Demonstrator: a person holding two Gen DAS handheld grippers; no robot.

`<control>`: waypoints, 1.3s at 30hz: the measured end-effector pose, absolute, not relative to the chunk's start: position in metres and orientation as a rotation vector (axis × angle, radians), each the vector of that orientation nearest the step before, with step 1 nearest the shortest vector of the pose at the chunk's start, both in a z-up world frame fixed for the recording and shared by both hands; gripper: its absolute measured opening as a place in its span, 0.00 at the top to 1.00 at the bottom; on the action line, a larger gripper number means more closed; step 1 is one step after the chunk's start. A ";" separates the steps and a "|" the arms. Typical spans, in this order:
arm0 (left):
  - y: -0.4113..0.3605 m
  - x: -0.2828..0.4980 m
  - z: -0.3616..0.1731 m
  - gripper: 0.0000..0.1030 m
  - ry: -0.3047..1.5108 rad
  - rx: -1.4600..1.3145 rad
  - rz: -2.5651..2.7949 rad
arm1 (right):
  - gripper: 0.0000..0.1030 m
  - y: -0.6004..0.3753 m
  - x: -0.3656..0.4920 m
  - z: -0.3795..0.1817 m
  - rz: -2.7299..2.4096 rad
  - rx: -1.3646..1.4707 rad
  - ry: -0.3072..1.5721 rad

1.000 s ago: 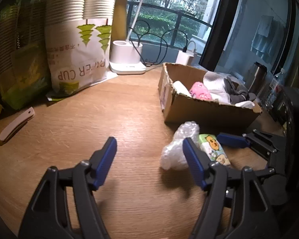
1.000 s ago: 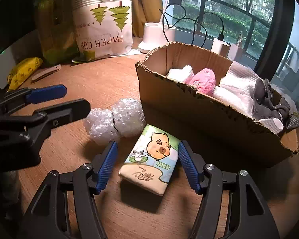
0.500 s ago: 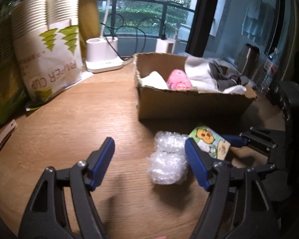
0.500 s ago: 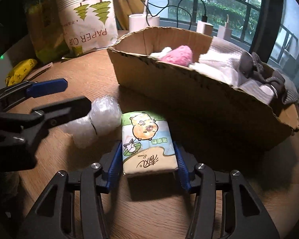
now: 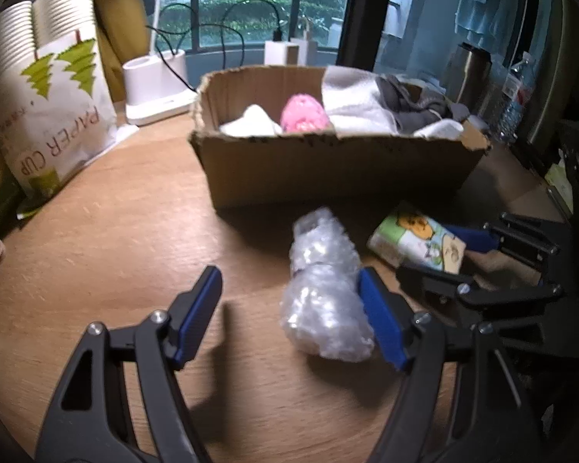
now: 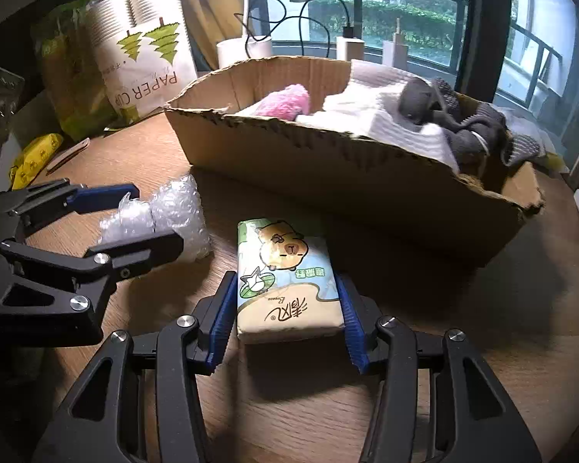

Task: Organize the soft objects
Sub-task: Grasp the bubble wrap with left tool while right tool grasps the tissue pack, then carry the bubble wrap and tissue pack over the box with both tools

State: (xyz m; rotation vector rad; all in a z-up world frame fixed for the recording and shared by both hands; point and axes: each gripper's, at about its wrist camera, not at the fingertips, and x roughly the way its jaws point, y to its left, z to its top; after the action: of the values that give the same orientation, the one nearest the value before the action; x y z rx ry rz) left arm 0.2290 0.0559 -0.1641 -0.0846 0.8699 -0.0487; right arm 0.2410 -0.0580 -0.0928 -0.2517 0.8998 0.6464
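Change since earlier frames: the right gripper (image 6: pixel 287 316) has closed onto the tissue pack (image 6: pixel 287 277), which lay loose between wide pads a second ago; the left gripper (image 5: pixel 291 314) has drawn closer to the bubble wrap bundle (image 5: pixel 324 289).

Left wrist view
- Left gripper: jaws spread wide; the right-hand pad touches the side of the bubble wrap bundle, the other pad stands well clear of it. Nothing pinched.
- Bubble wrap bundle: lying on the wooden table (image 5: pixel 115 231), in front of the cardboard box (image 5: pixel 328 169).
- Tissue pack: right of the bundle, tilted, between the blue pads of the right gripper (image 5: pixel 436 247).
- Box contents: pink plush item (image 5: pixel 303 114), white cloth (image 5: pixel 357 106), grey cloth (image 5: pixel 417 106).
- Surroundings: paper cup bag (image 5: pixel 54 112) at left; white lamp base (image 5: pixel 154 85) with cables behind the box.

Right wrist view
- Right gripper: both pads press the long sides of the tissue pack; pinching it.
- Tissue pack: on the table, just short of the box's (image 6: pixel 328 162) near wall, which stands directly ahead.
- Left gripper (image 6: pixel 131 216): enters from the left, astride the bubble wrap bundle (image 6: pixel 166 216).
- Surroundings: yellow packet (image 6: pixel 34 156) and paper cup bag (image 6: pixel 143 65) at far left.
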 end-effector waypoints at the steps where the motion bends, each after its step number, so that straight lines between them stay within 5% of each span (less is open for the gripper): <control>1: 0.053 0.229 -0.166 0.28 0.878 -0.077 -0.052 | 0.49 -0.061 0.241 -0.092 0.643 -0.247 0.899; 9: 0.030 0.225 -0.169 0.61 0.890 -0.025 -0.100 | 0.50 -0.079 0.237 -0.084 0.632 -0.224 0.884; 39: 0.022 0.208 -0.085 0.64 0.697 -0.028 -0.075 | 0.50 -0.106 0.231 -0.013 0.619 -0.219 0.732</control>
State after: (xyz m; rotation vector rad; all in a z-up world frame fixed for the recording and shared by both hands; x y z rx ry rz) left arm 0.2079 0.0217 -0.0852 -0.0281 0.6970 -0.0754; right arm 0.2314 -0.1059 -0.0133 -0.2193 0.7320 0.6187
